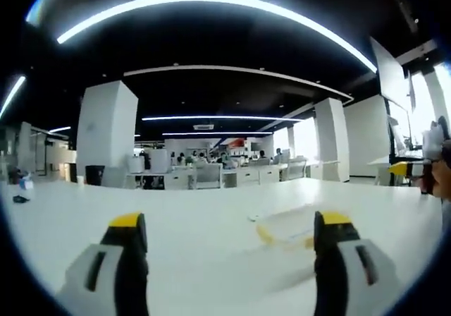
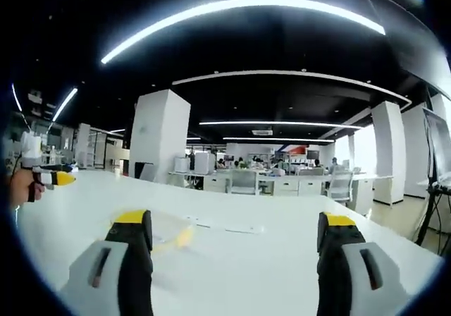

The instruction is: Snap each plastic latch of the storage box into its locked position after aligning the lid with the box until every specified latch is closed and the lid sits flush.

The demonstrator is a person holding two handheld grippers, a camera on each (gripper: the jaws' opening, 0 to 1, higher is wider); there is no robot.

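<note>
While I look along the left gripper point(image 1: 229, 242), its two yellow-tipped jaws stand wide apart with nothing between them, held low over a white table point(image 1: 190, 210). Between and just beyond the jaws, toward the right one, the storage box point(image 1: 285, 230) lies flat on the table; it is clear plastic, blurred, and I make out a yellow latch point(image 1: 266, 234) on its near left edge and another yellow patch close to the right jaw. I cannot tell whether the lid sits flush or whether any latch is shut. At the far right edge of this view a hand holds the other gripper, yellow at its tip.

In the right gripper view, a hand at the far left edge holds the left gripper, well apart from me. The right gripper point(image 2: 236, 242) is also spread wide and holds nothing. The box, faint and see-through, lies just beyond my left jaw with a yellow latch showing. Desks, chairs point(image 2: 243, 182) and white pillars point(image 2: 158, 136) stand far behind the table.
</note>
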